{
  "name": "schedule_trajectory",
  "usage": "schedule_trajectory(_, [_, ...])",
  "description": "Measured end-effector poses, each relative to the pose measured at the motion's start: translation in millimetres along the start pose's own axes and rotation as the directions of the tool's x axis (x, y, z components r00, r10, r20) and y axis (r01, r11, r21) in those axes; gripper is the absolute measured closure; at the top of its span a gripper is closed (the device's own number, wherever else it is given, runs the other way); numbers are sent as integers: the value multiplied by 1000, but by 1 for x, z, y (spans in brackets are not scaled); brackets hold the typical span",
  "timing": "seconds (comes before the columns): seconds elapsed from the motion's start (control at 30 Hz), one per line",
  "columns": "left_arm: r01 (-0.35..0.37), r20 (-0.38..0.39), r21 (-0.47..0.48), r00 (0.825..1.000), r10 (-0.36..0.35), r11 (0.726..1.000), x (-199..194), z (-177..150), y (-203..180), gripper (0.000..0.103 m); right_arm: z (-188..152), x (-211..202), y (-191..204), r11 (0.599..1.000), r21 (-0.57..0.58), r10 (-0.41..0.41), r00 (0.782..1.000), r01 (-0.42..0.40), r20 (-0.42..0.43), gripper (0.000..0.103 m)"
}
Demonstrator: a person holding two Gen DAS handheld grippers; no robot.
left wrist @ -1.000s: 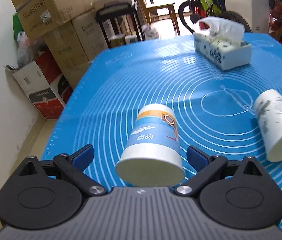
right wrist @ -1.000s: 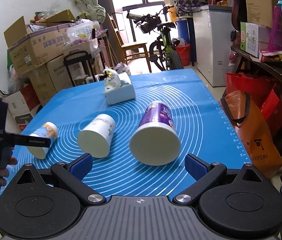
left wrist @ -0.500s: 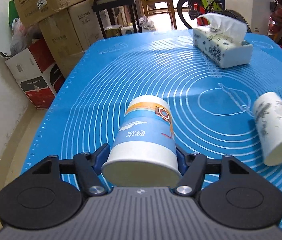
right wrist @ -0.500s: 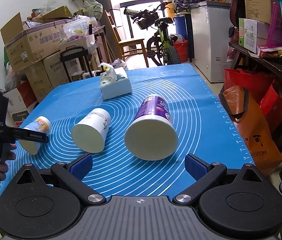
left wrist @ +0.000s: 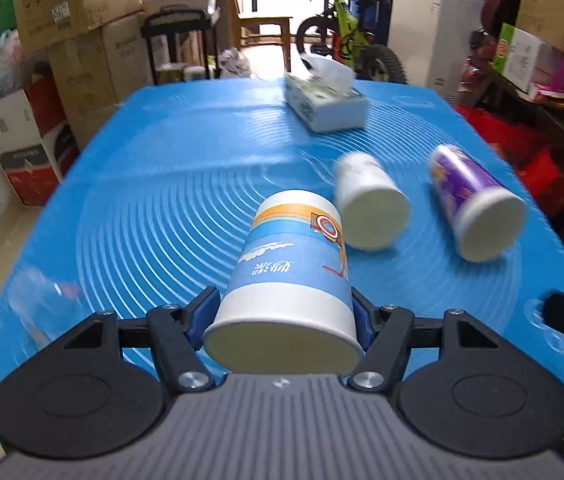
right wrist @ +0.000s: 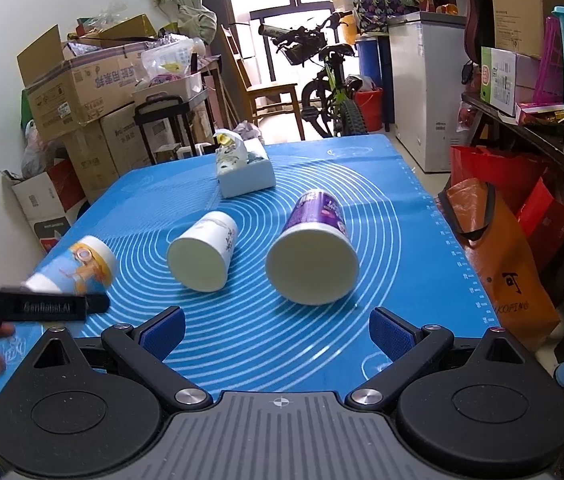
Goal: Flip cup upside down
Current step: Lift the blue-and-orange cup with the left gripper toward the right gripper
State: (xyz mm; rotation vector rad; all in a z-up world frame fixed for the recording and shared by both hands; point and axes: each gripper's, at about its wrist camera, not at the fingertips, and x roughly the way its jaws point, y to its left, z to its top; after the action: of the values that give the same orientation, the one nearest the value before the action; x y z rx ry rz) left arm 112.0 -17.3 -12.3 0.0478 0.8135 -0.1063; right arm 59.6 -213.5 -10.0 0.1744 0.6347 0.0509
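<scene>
My left gripper (left wrist: 282, 316) is shut on a blue and orange paper cup (left wrist: 293, 264) near its rim, mouth toward the camera, lifted above the blue mat (left wrist: 162, 200). The same cup shows at the left of the right wrist view (right wrist: 78, 266). A white cup (left wrist: 369, 208) (right wrist: 204, 250) and a purple cup (left wrist: 473, 208) (right wrist: 315, 250) lie on their sides on the mat. My right gripper (right wrist: 278, 332) is open and empty, just short of the purple cup's mouth.
A tissue box (left wrist: 323, 106) (right wrist: 244, 170) stands at the far middle of the mat. Cardboard boxes (right wrist: 82, 92) and a black cart (right wrist: 166, 120) are off the left edge. A bicycle (right wrist: 329, 92) and red bags (right wrist: 497, 248) are beyond the far and right edges.
My left gripper closed on the blue and orange cup, then lifted it and swung right. The right gripper stayed open and has barely moved.
</scene>
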Motion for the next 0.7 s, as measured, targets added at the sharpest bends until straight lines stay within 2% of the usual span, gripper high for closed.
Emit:
schedule_trajectory(0.2, [17,-48,-24,999,-18,1000,14,-18,-18,35,-9,-3,-6,1000,7,-7,1000,7,-26,5])
schedule_trajectory(0.6, [-10,-64,-7,998,10,1000,18,-34,-25,33,-19,6,-13,1000,11,-19,998,19,-67,5])
schedule_trajectory(0.7, [-11,-56,-6,998,11,1000,17,-34,-24,24,-20,8,-12,1000,8,-18,997,18,-72,6])
